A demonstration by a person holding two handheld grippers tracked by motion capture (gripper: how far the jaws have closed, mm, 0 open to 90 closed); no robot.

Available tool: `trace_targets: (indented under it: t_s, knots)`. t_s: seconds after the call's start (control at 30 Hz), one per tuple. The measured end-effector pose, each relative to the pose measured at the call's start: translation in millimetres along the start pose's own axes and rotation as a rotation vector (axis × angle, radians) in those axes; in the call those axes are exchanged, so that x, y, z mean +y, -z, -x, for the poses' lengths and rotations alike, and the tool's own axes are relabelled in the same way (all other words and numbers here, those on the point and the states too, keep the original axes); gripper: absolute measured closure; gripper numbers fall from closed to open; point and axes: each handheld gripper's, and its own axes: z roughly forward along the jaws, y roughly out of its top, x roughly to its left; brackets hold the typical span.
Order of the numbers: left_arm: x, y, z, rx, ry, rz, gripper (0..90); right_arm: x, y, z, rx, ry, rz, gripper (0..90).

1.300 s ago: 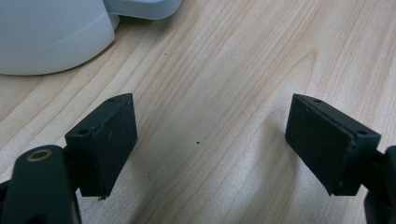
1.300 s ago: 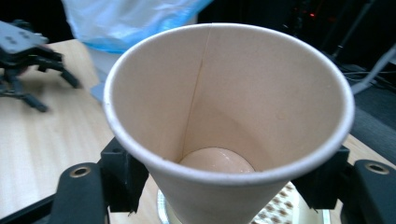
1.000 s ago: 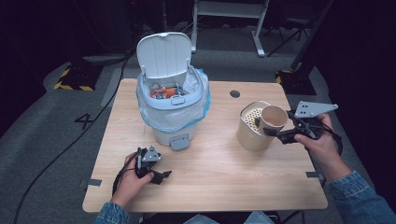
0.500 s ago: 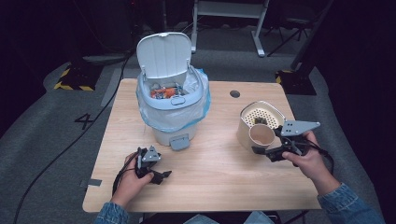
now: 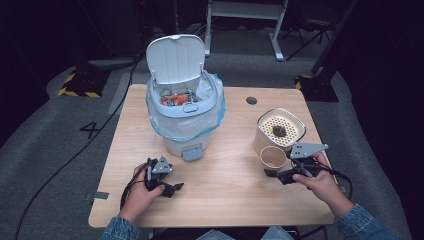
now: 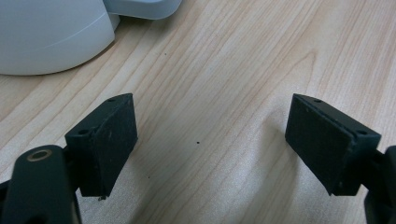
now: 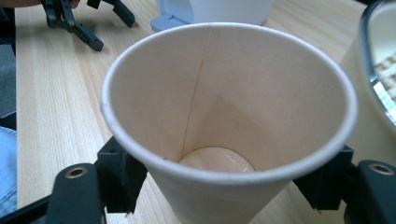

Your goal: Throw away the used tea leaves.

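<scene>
Hands sit at the near edge of the desk [image 5: 225, 190]. Left gripper [image 5: 167, 189] rests on the wood, jaws wide open, nothing between them. Right gripper [image 5: 274, 174] has its jaws closed on the lower wall of a paper cup [image 5: 273, 157]; cup looks empty inside, only a damp film at the bottom. Cup is upright, low over or just on the desk, touching or just beside the cream strainer container [image 5: 280, 131]; can't tell if the base is down yet. Dark residue sits on the strainer top, so the emptying step looks done. Left, by my read: release the cup. Farther back, white bin [image 5: 184, 107], lid up, bag already holding rubbish.
</scene>
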Motion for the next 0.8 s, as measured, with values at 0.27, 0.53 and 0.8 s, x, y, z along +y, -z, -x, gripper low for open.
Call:
trace_targets:
  t_s: [0.27,0.53,0.8]
  knots:
    - [0.0,0.0,0.0,0.000,0.000,0.000,17.0,-22.7,-14.4,-2.3,-0.010,-0.010,-0.041,28.5]
    - [0.0,0.0,0.0,0.000,0.000,0.000,17.0,-40.3,-26.2,-6.4,-0.039,0.010,-0.074,28.4]
    - [0.1,-0.1,-0.4,-0.001,0.000,0.000,16.9,-49.7,-30.1,-5.5,-0.019,-0.033,-0.020,28.2]
